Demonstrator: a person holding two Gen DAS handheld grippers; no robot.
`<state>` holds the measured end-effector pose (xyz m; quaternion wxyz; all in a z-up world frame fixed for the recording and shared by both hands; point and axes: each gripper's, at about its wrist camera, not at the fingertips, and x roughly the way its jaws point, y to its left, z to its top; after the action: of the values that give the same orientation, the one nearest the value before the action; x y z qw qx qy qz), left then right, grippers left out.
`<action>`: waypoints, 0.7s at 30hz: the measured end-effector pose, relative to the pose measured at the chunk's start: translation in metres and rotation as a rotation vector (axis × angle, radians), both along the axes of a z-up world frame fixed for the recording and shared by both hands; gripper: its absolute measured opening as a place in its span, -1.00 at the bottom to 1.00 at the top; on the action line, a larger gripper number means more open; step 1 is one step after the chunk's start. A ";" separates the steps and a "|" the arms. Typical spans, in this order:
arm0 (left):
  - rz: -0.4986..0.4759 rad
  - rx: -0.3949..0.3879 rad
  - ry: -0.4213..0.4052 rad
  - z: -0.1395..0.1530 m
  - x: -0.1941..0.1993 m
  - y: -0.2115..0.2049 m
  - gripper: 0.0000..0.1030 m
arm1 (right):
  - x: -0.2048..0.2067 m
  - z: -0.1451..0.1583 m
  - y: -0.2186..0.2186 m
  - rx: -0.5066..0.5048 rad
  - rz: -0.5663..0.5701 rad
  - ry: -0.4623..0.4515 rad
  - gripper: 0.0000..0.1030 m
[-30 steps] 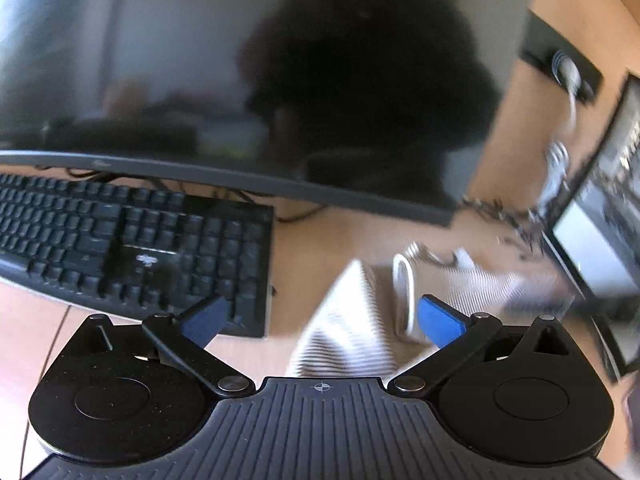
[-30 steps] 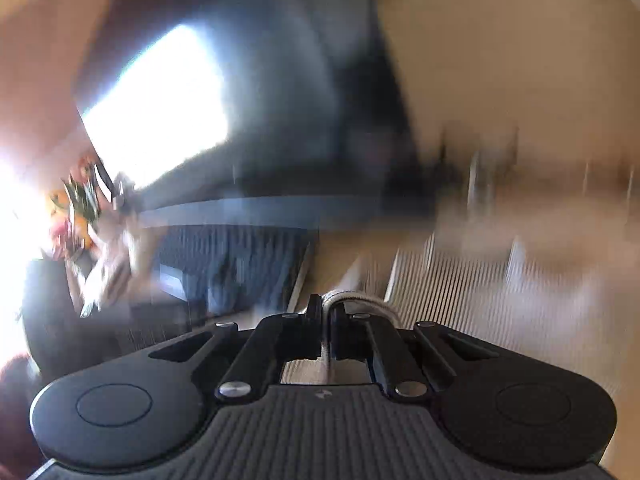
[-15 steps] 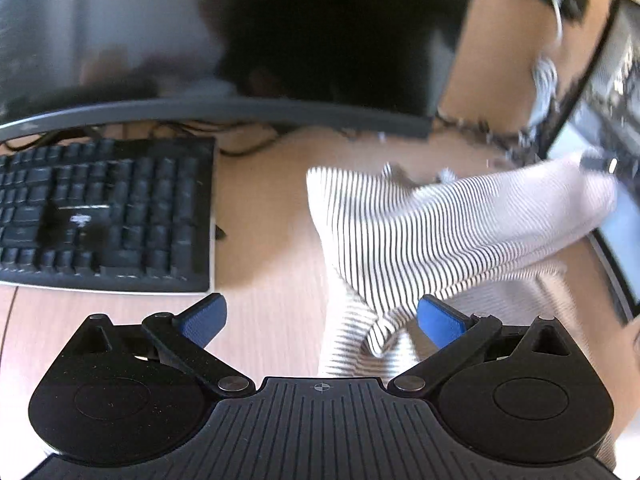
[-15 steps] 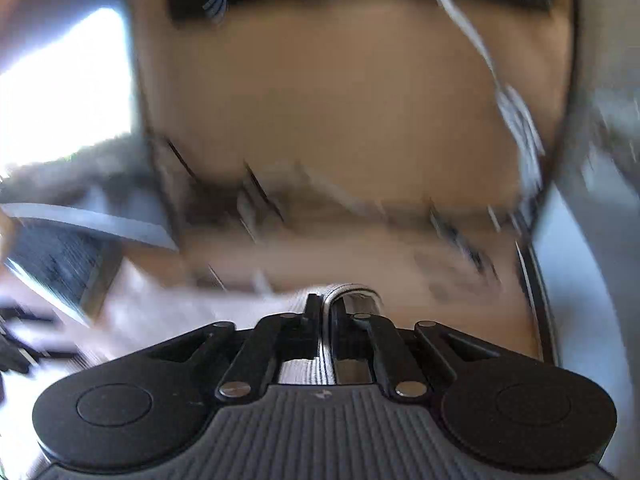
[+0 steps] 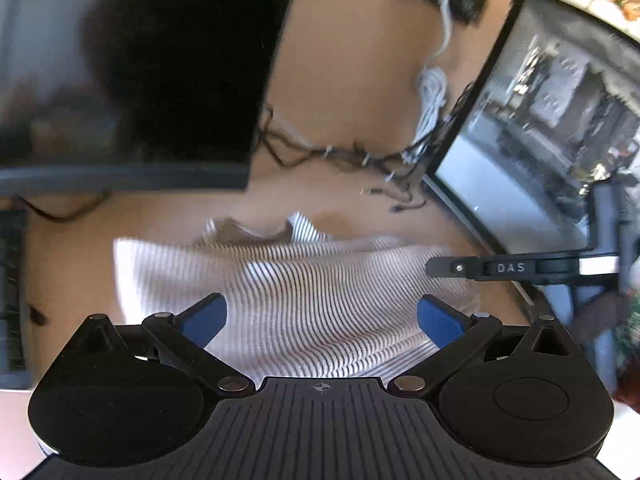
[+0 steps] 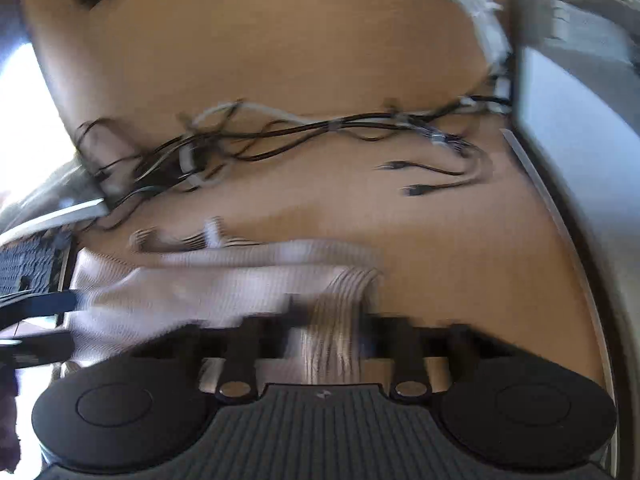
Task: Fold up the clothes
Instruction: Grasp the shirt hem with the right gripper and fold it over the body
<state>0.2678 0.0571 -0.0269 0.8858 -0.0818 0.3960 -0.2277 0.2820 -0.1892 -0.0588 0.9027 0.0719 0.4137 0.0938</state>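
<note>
The left claw (image 5: pixel 320 316) is standing wide open over the striped shirt (image 5: pixel 304 292), its blue pads (image 5: pixel 206 316) gripping nothing. The right claw (image 6: pixel 332 332) is too blurred to judge; striped cloth is running between its fingers, but I cannot tell whether it is clamped. The shirt is lying spread on the wooden desk (image 5: pixel 360 80), between two monitors (image 5: pixel 132 64), with tangled cables (image 6: pixel 280 132) behind.

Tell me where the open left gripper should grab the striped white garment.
Judging by pose, pinch the bare left corner of the striped white garment, coming in from its left edge: there it lies flat on the wooden desk, opposite the right gripper's end. Left gripper is open.
</note>
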 end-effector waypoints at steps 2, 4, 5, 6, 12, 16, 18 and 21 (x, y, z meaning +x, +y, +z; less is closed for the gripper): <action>0.024 0.037 0.020 -0.014 0.002 -0.002 1.00 | 0.002 0.022 0.018 -0.010 0.083 -0.085 -0.92; 0.017 0.090 -0.028 -0.016 -0.009 -0.001 1.00 | 0.004 0.056 0.028 0.022 0.129 -0.190 -0.93; 0.013 0.118 -0.054 -0.016 -0.014 0.000 1.00 | 0.005 0.074 0.031 0.031 0.148 -0.248 -0.93; 0.010 0.149 -0.083 -0.015 -0.019 0.002 1.00 | 0.005 0.088 0.033 0.038 0.164 -0.295 -0.93; 0.091 0.215 -0.094 -0.018 -0.023 0.038 1.00 | 0.004 0.062 0.019 0.023 0.132 -0.240 -0.93; 0.120 0.164 -0.028 -0.019 -0.021 0.061 1.00 | 0.001 -0.015 -0.004 -0.061 0.020 -0.050 -0.88; 0.117 0.141 -0.020 -0.014 -0.025 0.060 1.00 | -0.003 -0.030 -0.013 -0.074 -0.012 -0.037 -0.39; 0.109 0.082 -0.033 0.001 -0.028 0.056 1.00 | -0.004 -0.017 -0.018 -0.076 -0.050 -0.069 0.14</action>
<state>0.2400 0.1131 -0.0262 0.9059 -0.0632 0.3853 -0.1641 0.2783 -0.2072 -0.0754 0.9205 0.0446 0.3838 0.0579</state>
